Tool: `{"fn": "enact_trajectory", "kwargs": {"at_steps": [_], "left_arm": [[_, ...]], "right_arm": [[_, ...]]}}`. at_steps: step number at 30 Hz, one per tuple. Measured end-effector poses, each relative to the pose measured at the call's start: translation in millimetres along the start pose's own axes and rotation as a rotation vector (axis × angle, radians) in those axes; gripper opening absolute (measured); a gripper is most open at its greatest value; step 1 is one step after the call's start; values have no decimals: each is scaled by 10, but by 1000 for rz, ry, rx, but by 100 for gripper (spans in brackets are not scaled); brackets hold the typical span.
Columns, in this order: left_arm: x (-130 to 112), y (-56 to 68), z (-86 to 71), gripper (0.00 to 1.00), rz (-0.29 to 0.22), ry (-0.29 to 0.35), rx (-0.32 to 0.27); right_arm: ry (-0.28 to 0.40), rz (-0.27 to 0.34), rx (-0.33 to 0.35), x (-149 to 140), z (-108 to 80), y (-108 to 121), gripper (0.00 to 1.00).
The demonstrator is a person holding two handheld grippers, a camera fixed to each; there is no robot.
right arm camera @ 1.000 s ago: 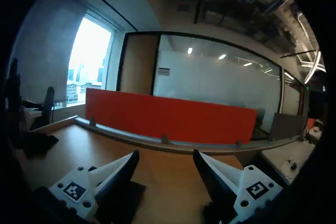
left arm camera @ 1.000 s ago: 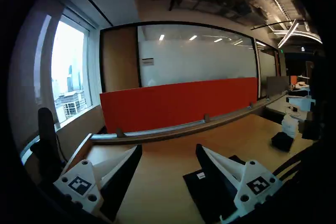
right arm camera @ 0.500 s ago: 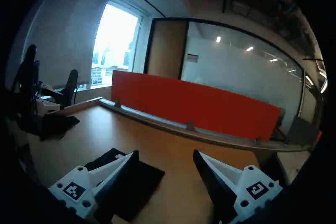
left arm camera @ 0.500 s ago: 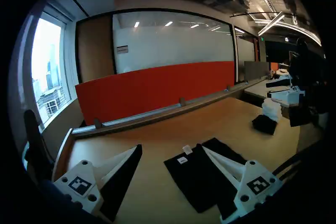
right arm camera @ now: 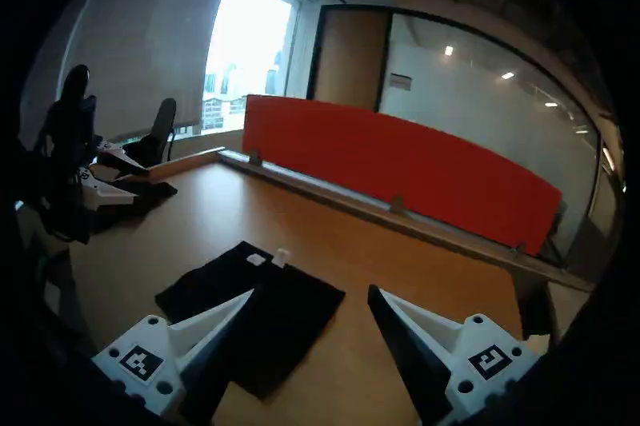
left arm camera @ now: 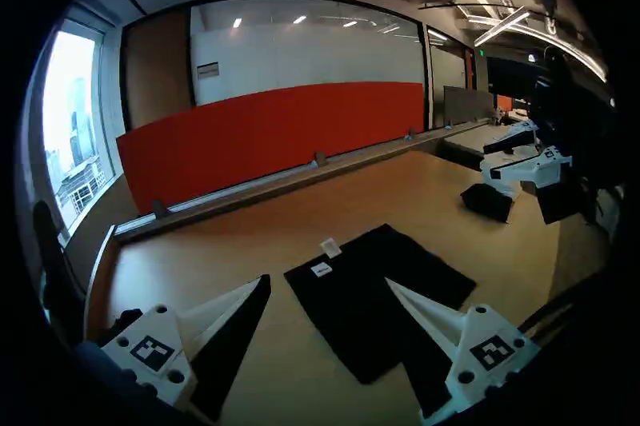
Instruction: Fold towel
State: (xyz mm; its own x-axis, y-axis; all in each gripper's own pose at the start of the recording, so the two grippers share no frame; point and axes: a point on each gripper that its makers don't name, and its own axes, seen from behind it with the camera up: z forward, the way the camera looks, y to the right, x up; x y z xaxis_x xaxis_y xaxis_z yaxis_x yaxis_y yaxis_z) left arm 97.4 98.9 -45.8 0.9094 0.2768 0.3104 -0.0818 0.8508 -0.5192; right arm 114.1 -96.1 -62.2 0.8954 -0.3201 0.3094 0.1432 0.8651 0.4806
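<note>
My left gripper [left arm camera: 326, 282]: jaws wide apart, gripping nothing; my right gripper [right arm camera: 310, 290]: jaws likewise apart and empty. The black rectangular cloth towel [left arm camera: 376, 298] [right arm camera: 288, 306] lies flat and spread out on the light wooden table [left arm camera: 240, 242], just ahead of my fingers and set corner-on to both views; its white tags are at the far side; I cannot judge its long axis with confidence. Beyond, a red divider panel [left arm camera: 272, 138] runs along the table's far edge; behind it stands a frosted glass wall [left arm camera: 320, 50]; a bright window [right arm camera: 248, 50] is alongside.
</note>
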Motion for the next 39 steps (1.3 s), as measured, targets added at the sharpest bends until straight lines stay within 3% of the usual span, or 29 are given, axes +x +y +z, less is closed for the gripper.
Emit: {"fn": "enact_trajectory", "kwargs": {"at_steps": [15, 28, 39], "left_arm": [[-685, 258, 237, 95, -21, -101, -48], [-1338, 453, 426, 95, -22, -208, -96], [-1819, 566, 543, 95, -13, -299, -131]], "right_arm": [[-111, -5, 58, -727, 244, -203, 100], [-216, -15, 129, -1414, 475, -539, 100], [-299, -20, 156, -1886, 618, -673, 100]]}}
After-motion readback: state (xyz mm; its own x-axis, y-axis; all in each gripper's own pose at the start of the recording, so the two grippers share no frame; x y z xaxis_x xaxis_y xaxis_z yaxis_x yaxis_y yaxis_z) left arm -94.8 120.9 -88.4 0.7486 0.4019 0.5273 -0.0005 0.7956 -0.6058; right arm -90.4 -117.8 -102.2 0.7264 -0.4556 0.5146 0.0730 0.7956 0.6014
